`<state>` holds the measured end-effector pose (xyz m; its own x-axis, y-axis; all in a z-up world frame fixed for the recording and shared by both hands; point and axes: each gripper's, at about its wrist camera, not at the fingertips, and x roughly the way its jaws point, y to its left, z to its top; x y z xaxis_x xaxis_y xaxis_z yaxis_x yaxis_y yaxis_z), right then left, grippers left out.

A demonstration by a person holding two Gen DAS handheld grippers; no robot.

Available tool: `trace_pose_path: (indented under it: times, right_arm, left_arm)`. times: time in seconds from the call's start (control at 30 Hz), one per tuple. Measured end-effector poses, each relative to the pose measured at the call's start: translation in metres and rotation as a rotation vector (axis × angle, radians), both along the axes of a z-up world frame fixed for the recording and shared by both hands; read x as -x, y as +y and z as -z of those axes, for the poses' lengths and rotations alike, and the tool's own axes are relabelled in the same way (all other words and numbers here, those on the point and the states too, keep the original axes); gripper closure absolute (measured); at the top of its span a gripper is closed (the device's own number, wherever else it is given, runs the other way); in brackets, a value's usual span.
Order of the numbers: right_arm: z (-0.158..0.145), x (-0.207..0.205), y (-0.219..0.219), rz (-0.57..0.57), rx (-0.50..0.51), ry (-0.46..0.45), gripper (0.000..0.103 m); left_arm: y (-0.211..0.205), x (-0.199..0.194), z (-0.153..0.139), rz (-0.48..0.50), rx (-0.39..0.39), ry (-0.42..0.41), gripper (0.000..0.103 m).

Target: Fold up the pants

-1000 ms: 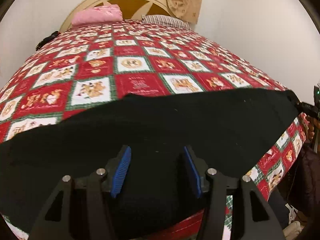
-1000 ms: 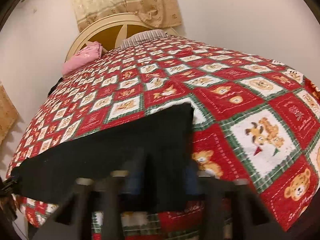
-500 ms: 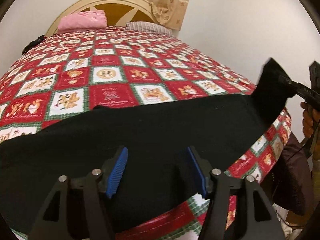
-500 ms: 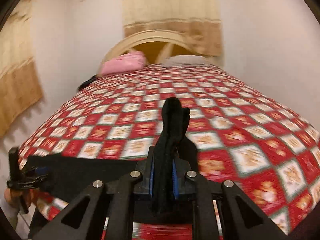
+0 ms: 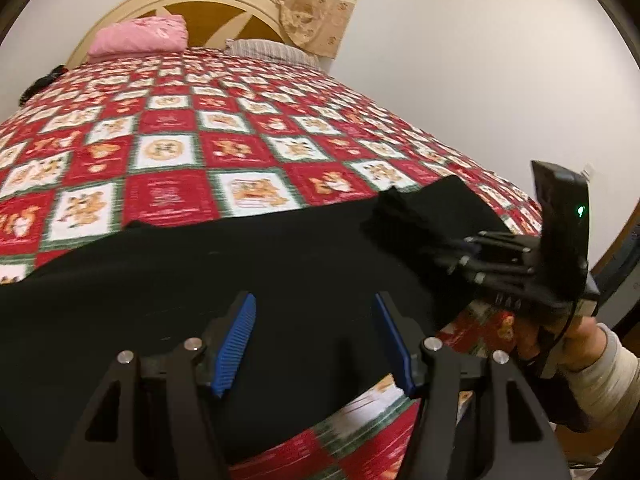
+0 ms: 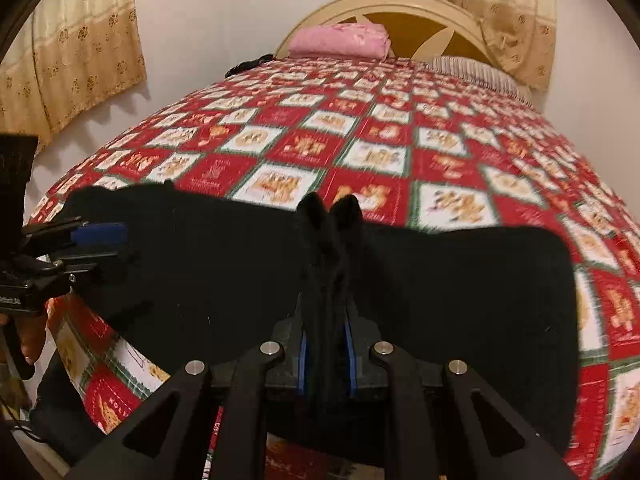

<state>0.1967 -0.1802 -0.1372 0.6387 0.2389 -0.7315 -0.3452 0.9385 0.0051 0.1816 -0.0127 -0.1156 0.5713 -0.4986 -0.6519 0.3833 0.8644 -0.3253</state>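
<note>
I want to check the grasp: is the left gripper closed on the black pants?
No, the left gripper stands open, its blue pads wide apart above the pants, gripping nothing.

Plain black fabric pants (image 5: 248,264) beneath the blue-padded black tongs (image 5: 314,340), red-white-green checked teddy-bear bed quilt (image 5: 248,148) beyond them, pink folded blanket (image 6: 340,42) farthest ahead

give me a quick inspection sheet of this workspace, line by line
surface: bed with red and white checked quilt.
job's things: black pants spread across the near edge, one end lifted and bunched.
clutter: pink folded cloth, striped pillow and a dark item by the headboard.
grippers: left gripper open above the pants, holding nothing; right gripper shut on the pants.
cables: dark cord by the right hand.
surroundings: white walls, beige curtains, cream headboard.
</note>
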Motion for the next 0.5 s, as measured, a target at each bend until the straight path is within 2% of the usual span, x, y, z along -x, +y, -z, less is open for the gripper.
trace_pose_path:
  times: [0.03, 0.07, 0.1, 0.13, 0.27, 0.5]
  right_arm:
    - [0.001, 0.000, 0.000, -0.015, -0.005, 0.015, 0.072]
    - [0.001, 0.004, 0.001, -0.044, -0.007, 0.027, 0.066]
    - [-0.001, 0.011, 0.002, -0.064, 0.003, 0.016, 0.055]
    - [-0.004, 0.017, 0.003, -0.071, 0.015, 0.002, 0.049]
    - [-0.016, 0.039, -0.012, -0.062, -0.003, -0.039, 0.049]
    - [-0.028, 0.045, -0.054, 0.072, -0.031, -0.120, 0.049]
  left_arm:
    - [-0.007, -0.001, 0.000, 0.016, 0.006, 0.000, 0.040]
    - [-0.011, -0.003, 0.000, 0.027, 0.011, 0.002, 0.040]
    - [-0.019, -0.005, 0.001, 0.041, 0.019, 0.012, 0.040]
    - [-0.025, -0.008, 0.002, 0.055, 0.029, 0.020, 0.040]
    - [-0.054, -0.018, 0.005, 0.110, 0.086, 0.063, 0.040]
    - [-0.091, -0.030, 0.007, 0.140, 0.161, 0.129, 0.040]
